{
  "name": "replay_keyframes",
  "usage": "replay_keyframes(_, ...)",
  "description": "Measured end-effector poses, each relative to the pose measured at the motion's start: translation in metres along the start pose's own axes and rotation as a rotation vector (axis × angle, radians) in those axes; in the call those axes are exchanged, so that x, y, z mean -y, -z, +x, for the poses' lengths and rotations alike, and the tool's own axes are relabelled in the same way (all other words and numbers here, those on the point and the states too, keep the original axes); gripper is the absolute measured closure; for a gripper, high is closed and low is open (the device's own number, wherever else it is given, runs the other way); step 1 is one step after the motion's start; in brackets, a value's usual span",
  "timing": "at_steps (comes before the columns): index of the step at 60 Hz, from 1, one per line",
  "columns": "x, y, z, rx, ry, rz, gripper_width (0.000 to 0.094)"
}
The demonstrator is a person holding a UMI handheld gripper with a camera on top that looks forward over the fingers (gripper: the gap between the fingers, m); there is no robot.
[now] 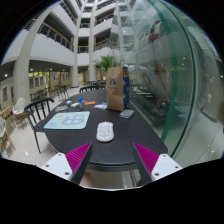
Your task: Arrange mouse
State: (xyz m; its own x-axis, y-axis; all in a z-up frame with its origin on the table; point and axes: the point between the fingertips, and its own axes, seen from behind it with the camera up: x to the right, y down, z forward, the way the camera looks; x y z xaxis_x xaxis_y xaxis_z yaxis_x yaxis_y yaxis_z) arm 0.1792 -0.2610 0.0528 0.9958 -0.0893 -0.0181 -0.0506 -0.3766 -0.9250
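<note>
Mouse [105, 131] sat on desk [70, 152] beyond my released, empty tool [105, 163]; I judged a centred, straddling approach best.

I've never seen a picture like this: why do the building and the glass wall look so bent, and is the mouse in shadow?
Gripper view: the wide-angle lens curves the glass wall; daylight is even, and the mouse, beyond the open gripper, casts no strong shadow on the dark table.

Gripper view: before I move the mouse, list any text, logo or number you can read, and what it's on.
None can be read.
Mouse: no logo made out.
Light blue mat: faint pattern, too blurred to read.
Brown box: any print too small to read.
Claw open short of the mouse; no markings on its fingers.
</note>
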Motion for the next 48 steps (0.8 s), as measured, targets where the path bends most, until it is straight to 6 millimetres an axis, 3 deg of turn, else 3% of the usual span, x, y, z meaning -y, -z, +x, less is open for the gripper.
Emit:
replay_keyframes(3,-0.002,-0.011,-0.002,0.007,0.006,-0.014,0.0090)
replay_keyframes(5,-0.002,-0.034,-0.011,0.012,0.015,-0.024,0.0092)
replay_keyframes(9,-0.002,-0.057,-0.019,0.026,0.040,-0.042,0.0092)
replay_keyframes(10,-0.002,-0.049,-0.012,0.032,0.046,-0.046,0.0092)
replay_keyframes(11,-0.001,-0.069,-0.023,0.031,0.049,-0.047,0.0091)
replay_keyframes(12,0.003,-0.067,-0.021,0.033,0.051,-0.053,0.0089)
replay_keyframes(13,0.005,-0.085,-0.027,0.032,0.053,-0.058,0.0090)
replay_keyframes(27,0.019,-0.173,-0.039,0.046,0.040,-0.177,0.0117)
replay_keyframes(30,0.009,-0.182,-0.040,0.039,0.028,-0.222,0.0209)
replay_keyframes(32,0.000,-0.189,-0.035,0.019,0.016,-0.262,0.0314)
replay_keyframes(33,0.004,-0.193,-0.032,0.004,0.025,-0.236,0.0386)
replay_keyframes(43,0.006,-0.191,-0.031,-0.028,0.026,-0.236,0.0541)
replay_keyframes(45,0.015,-0.188,-0.033,-0.030,-0.001,-0.219,0.0546)
replay_keyframes(48,0.050,-0.185,-0.041,-0.031,-0.033,-0.143,0.0545)
